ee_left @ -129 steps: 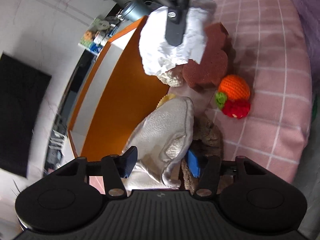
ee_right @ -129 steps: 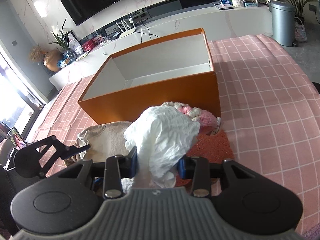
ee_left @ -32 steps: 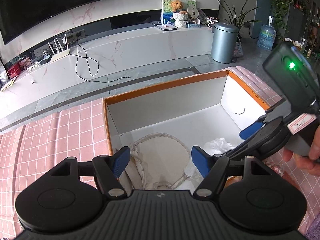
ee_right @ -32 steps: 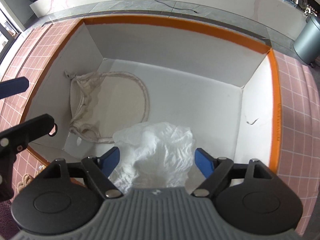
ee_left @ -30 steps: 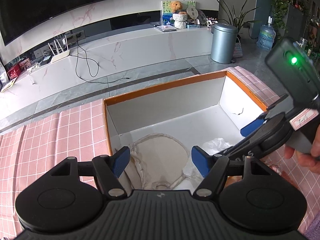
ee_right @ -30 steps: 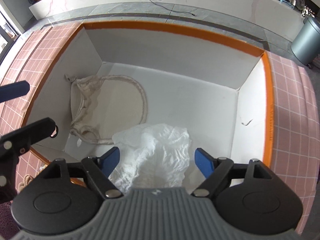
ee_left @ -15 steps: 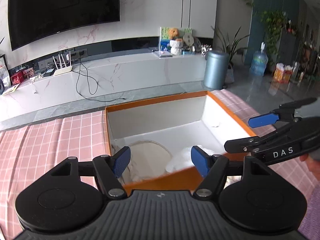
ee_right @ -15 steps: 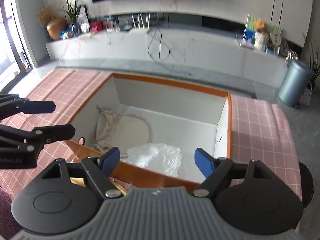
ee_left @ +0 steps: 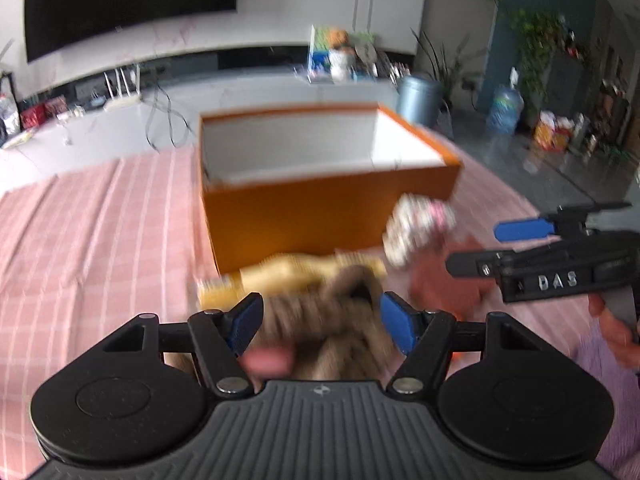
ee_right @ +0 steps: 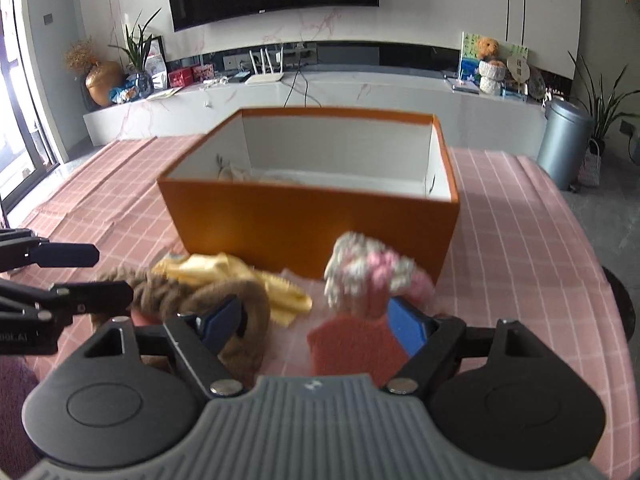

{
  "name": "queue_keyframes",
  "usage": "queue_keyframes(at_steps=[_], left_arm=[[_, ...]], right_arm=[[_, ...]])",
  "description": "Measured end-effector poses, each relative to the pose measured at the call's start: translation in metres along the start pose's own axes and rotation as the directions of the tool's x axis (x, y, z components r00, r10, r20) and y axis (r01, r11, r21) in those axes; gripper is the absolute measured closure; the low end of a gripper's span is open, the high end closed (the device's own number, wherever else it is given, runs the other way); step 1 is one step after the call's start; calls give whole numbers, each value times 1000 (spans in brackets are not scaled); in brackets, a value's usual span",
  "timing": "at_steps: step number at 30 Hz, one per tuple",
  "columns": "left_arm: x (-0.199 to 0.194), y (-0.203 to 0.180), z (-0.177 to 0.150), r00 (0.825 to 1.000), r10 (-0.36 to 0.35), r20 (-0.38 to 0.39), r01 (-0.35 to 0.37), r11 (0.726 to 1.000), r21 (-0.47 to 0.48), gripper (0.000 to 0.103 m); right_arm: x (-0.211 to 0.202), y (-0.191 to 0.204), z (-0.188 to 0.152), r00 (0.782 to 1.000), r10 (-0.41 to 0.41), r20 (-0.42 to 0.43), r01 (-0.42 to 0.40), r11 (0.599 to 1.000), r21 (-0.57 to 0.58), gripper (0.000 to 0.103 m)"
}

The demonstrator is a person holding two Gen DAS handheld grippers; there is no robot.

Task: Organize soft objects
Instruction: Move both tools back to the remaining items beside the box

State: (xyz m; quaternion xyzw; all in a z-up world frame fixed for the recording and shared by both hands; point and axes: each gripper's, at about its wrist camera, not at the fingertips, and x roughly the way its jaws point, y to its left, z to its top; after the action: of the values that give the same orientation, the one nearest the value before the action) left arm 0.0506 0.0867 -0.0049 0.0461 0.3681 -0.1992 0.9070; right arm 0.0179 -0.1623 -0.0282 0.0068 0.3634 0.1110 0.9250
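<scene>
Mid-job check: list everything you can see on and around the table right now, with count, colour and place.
Box: one, orange, white inside, table centre.
Cloth item: one, cream, inside box, mostly hidden.
Rope: one, brown, before box, left.
Yellow cloth: one, under rope's far side.
Knitted toy: one, white-pink, before box, right.
Sponge: one, reddish-brown, nearest.
Tablecloth: one, pink checked.
Bin: one, grey, right of the table.
Left gripper: open over rope.
Right gripper: open over sponge.

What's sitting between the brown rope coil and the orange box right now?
In the right wrist view, a crumpled yellow cloth lies between the brown rope coil and the orange box, on the pink checked tablecloth.
</scene>
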Motion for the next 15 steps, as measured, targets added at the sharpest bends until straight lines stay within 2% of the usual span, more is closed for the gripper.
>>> queue_keyframes(at_steps=[2, 5, 10, 13, 15], left_arm=[[3, -7, -15, 1000, 8, -24, -7, 999, 33, 23], [7, -24, -39, 996, 81, -30, -76, 987, 139, 23], [18, -46, -62, 990, 142, -21, -129, 944, 302, 23], [29, -50, -70, 983, 181, -38, -159, 930, 332, 23], [29, -50, -70, 981, 194, -14, -179, 927, 330, 24]], right_arm=[[0, 5, -14, 1000, 11, -15, -11, 1000, -11, 29], [-1, 15, -34, 999, 18, -37, -20, 999, -50, 32], [4, 20, -47, 997, 10, -77, -15, 998, -65, 36], [3, 20, -46, 997, 8, -76, -13, 998, -66, 36], [4, 20, -46, 997, 10, -77, -15, 998, -66, 36]])
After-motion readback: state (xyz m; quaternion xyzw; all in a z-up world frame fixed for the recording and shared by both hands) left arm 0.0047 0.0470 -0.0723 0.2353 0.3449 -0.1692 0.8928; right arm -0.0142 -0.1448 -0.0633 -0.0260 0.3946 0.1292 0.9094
